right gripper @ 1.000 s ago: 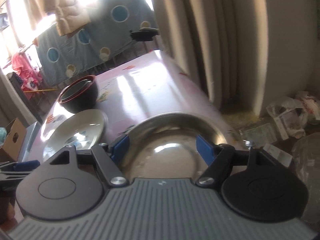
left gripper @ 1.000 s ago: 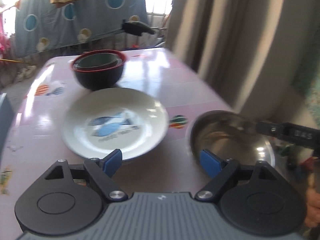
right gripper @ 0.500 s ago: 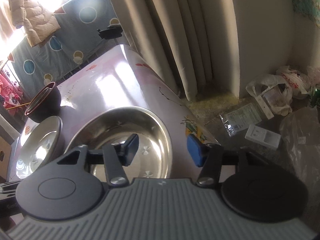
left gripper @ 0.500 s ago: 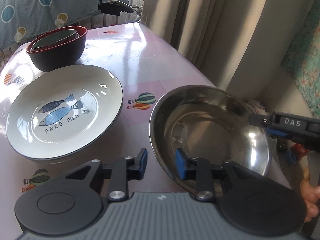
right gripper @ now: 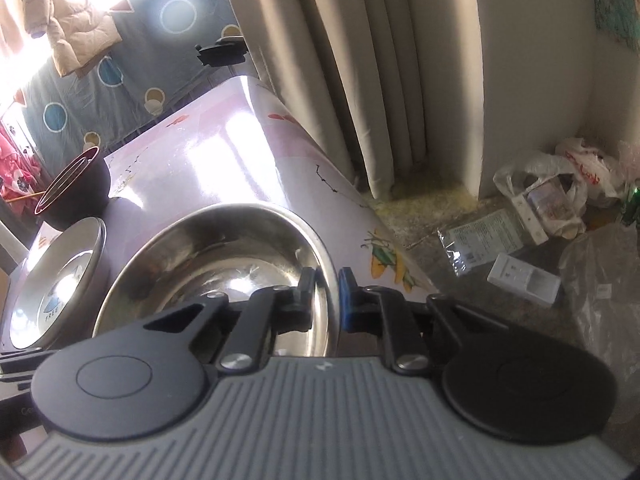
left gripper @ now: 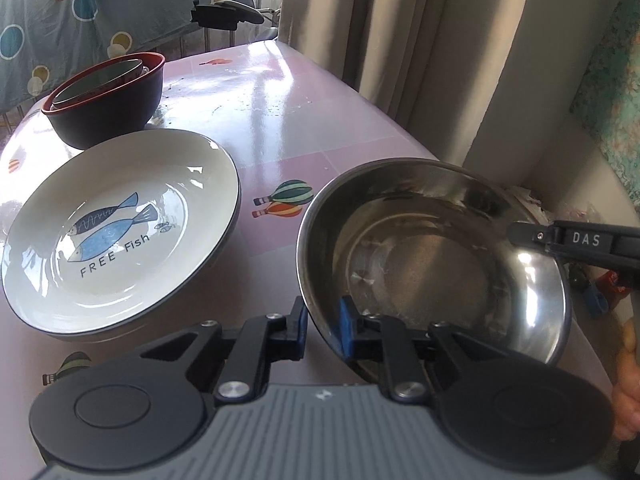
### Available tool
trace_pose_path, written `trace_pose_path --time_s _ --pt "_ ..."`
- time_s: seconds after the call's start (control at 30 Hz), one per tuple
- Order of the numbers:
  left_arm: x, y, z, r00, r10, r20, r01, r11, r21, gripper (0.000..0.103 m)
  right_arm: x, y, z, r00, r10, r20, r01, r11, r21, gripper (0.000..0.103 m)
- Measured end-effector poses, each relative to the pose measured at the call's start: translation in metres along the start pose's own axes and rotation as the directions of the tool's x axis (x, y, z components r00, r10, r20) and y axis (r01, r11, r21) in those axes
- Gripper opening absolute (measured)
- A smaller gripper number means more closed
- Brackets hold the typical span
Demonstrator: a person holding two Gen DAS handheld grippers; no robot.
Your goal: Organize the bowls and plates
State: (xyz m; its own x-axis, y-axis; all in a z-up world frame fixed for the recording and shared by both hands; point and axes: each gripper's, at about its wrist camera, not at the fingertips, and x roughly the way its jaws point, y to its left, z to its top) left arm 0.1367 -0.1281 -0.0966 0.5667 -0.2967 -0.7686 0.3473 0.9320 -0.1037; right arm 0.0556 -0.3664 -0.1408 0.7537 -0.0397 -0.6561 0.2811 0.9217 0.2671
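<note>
A steel bowl (left gripper: 432,256) sits at the near right of the pink table (left gripper: 280,112). My left gripper (left gripper: 322,328) is shut on its near-left rim. My right gripper (right gripper: 326,300) is shut on its right rim, one finger inside and one outside; the bowl also shows in the right wrist view (right gripper: 224,264). A white fish-print plate (left gripper: 120,228) lies left of the bowl, and shows again in the right wrist view (right gripper: 56,280). A black bowl with a red rim (left gripper: 108,100), holding a smaller bowl, stands behind the plate.
The table's right edge runs close to the beige curtains (left gripper: 400,40) and a wall. Plastic bags and litter (right gripper: 552,200) lie on the floor beyond the table's corner. A patterned blue sheet (left gripper: 100,8) hangs behind the table.
Both grippers have gone from open to shut on the steel bowl's rim. The left gripper moved right to the bowl; the right gripper shifted to its right rim.
</note>
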Motion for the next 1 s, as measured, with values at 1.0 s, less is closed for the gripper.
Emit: trace_pose_path --time_s 1.0 --pt "-0.074 0.141 0.020 0.958 0.246 0.149 -0.194 0.936 -0.294 0.018 0.009 0.163 0.040 0.964 0.266 0.000 -0.260 0.943 -0.207 0.010"
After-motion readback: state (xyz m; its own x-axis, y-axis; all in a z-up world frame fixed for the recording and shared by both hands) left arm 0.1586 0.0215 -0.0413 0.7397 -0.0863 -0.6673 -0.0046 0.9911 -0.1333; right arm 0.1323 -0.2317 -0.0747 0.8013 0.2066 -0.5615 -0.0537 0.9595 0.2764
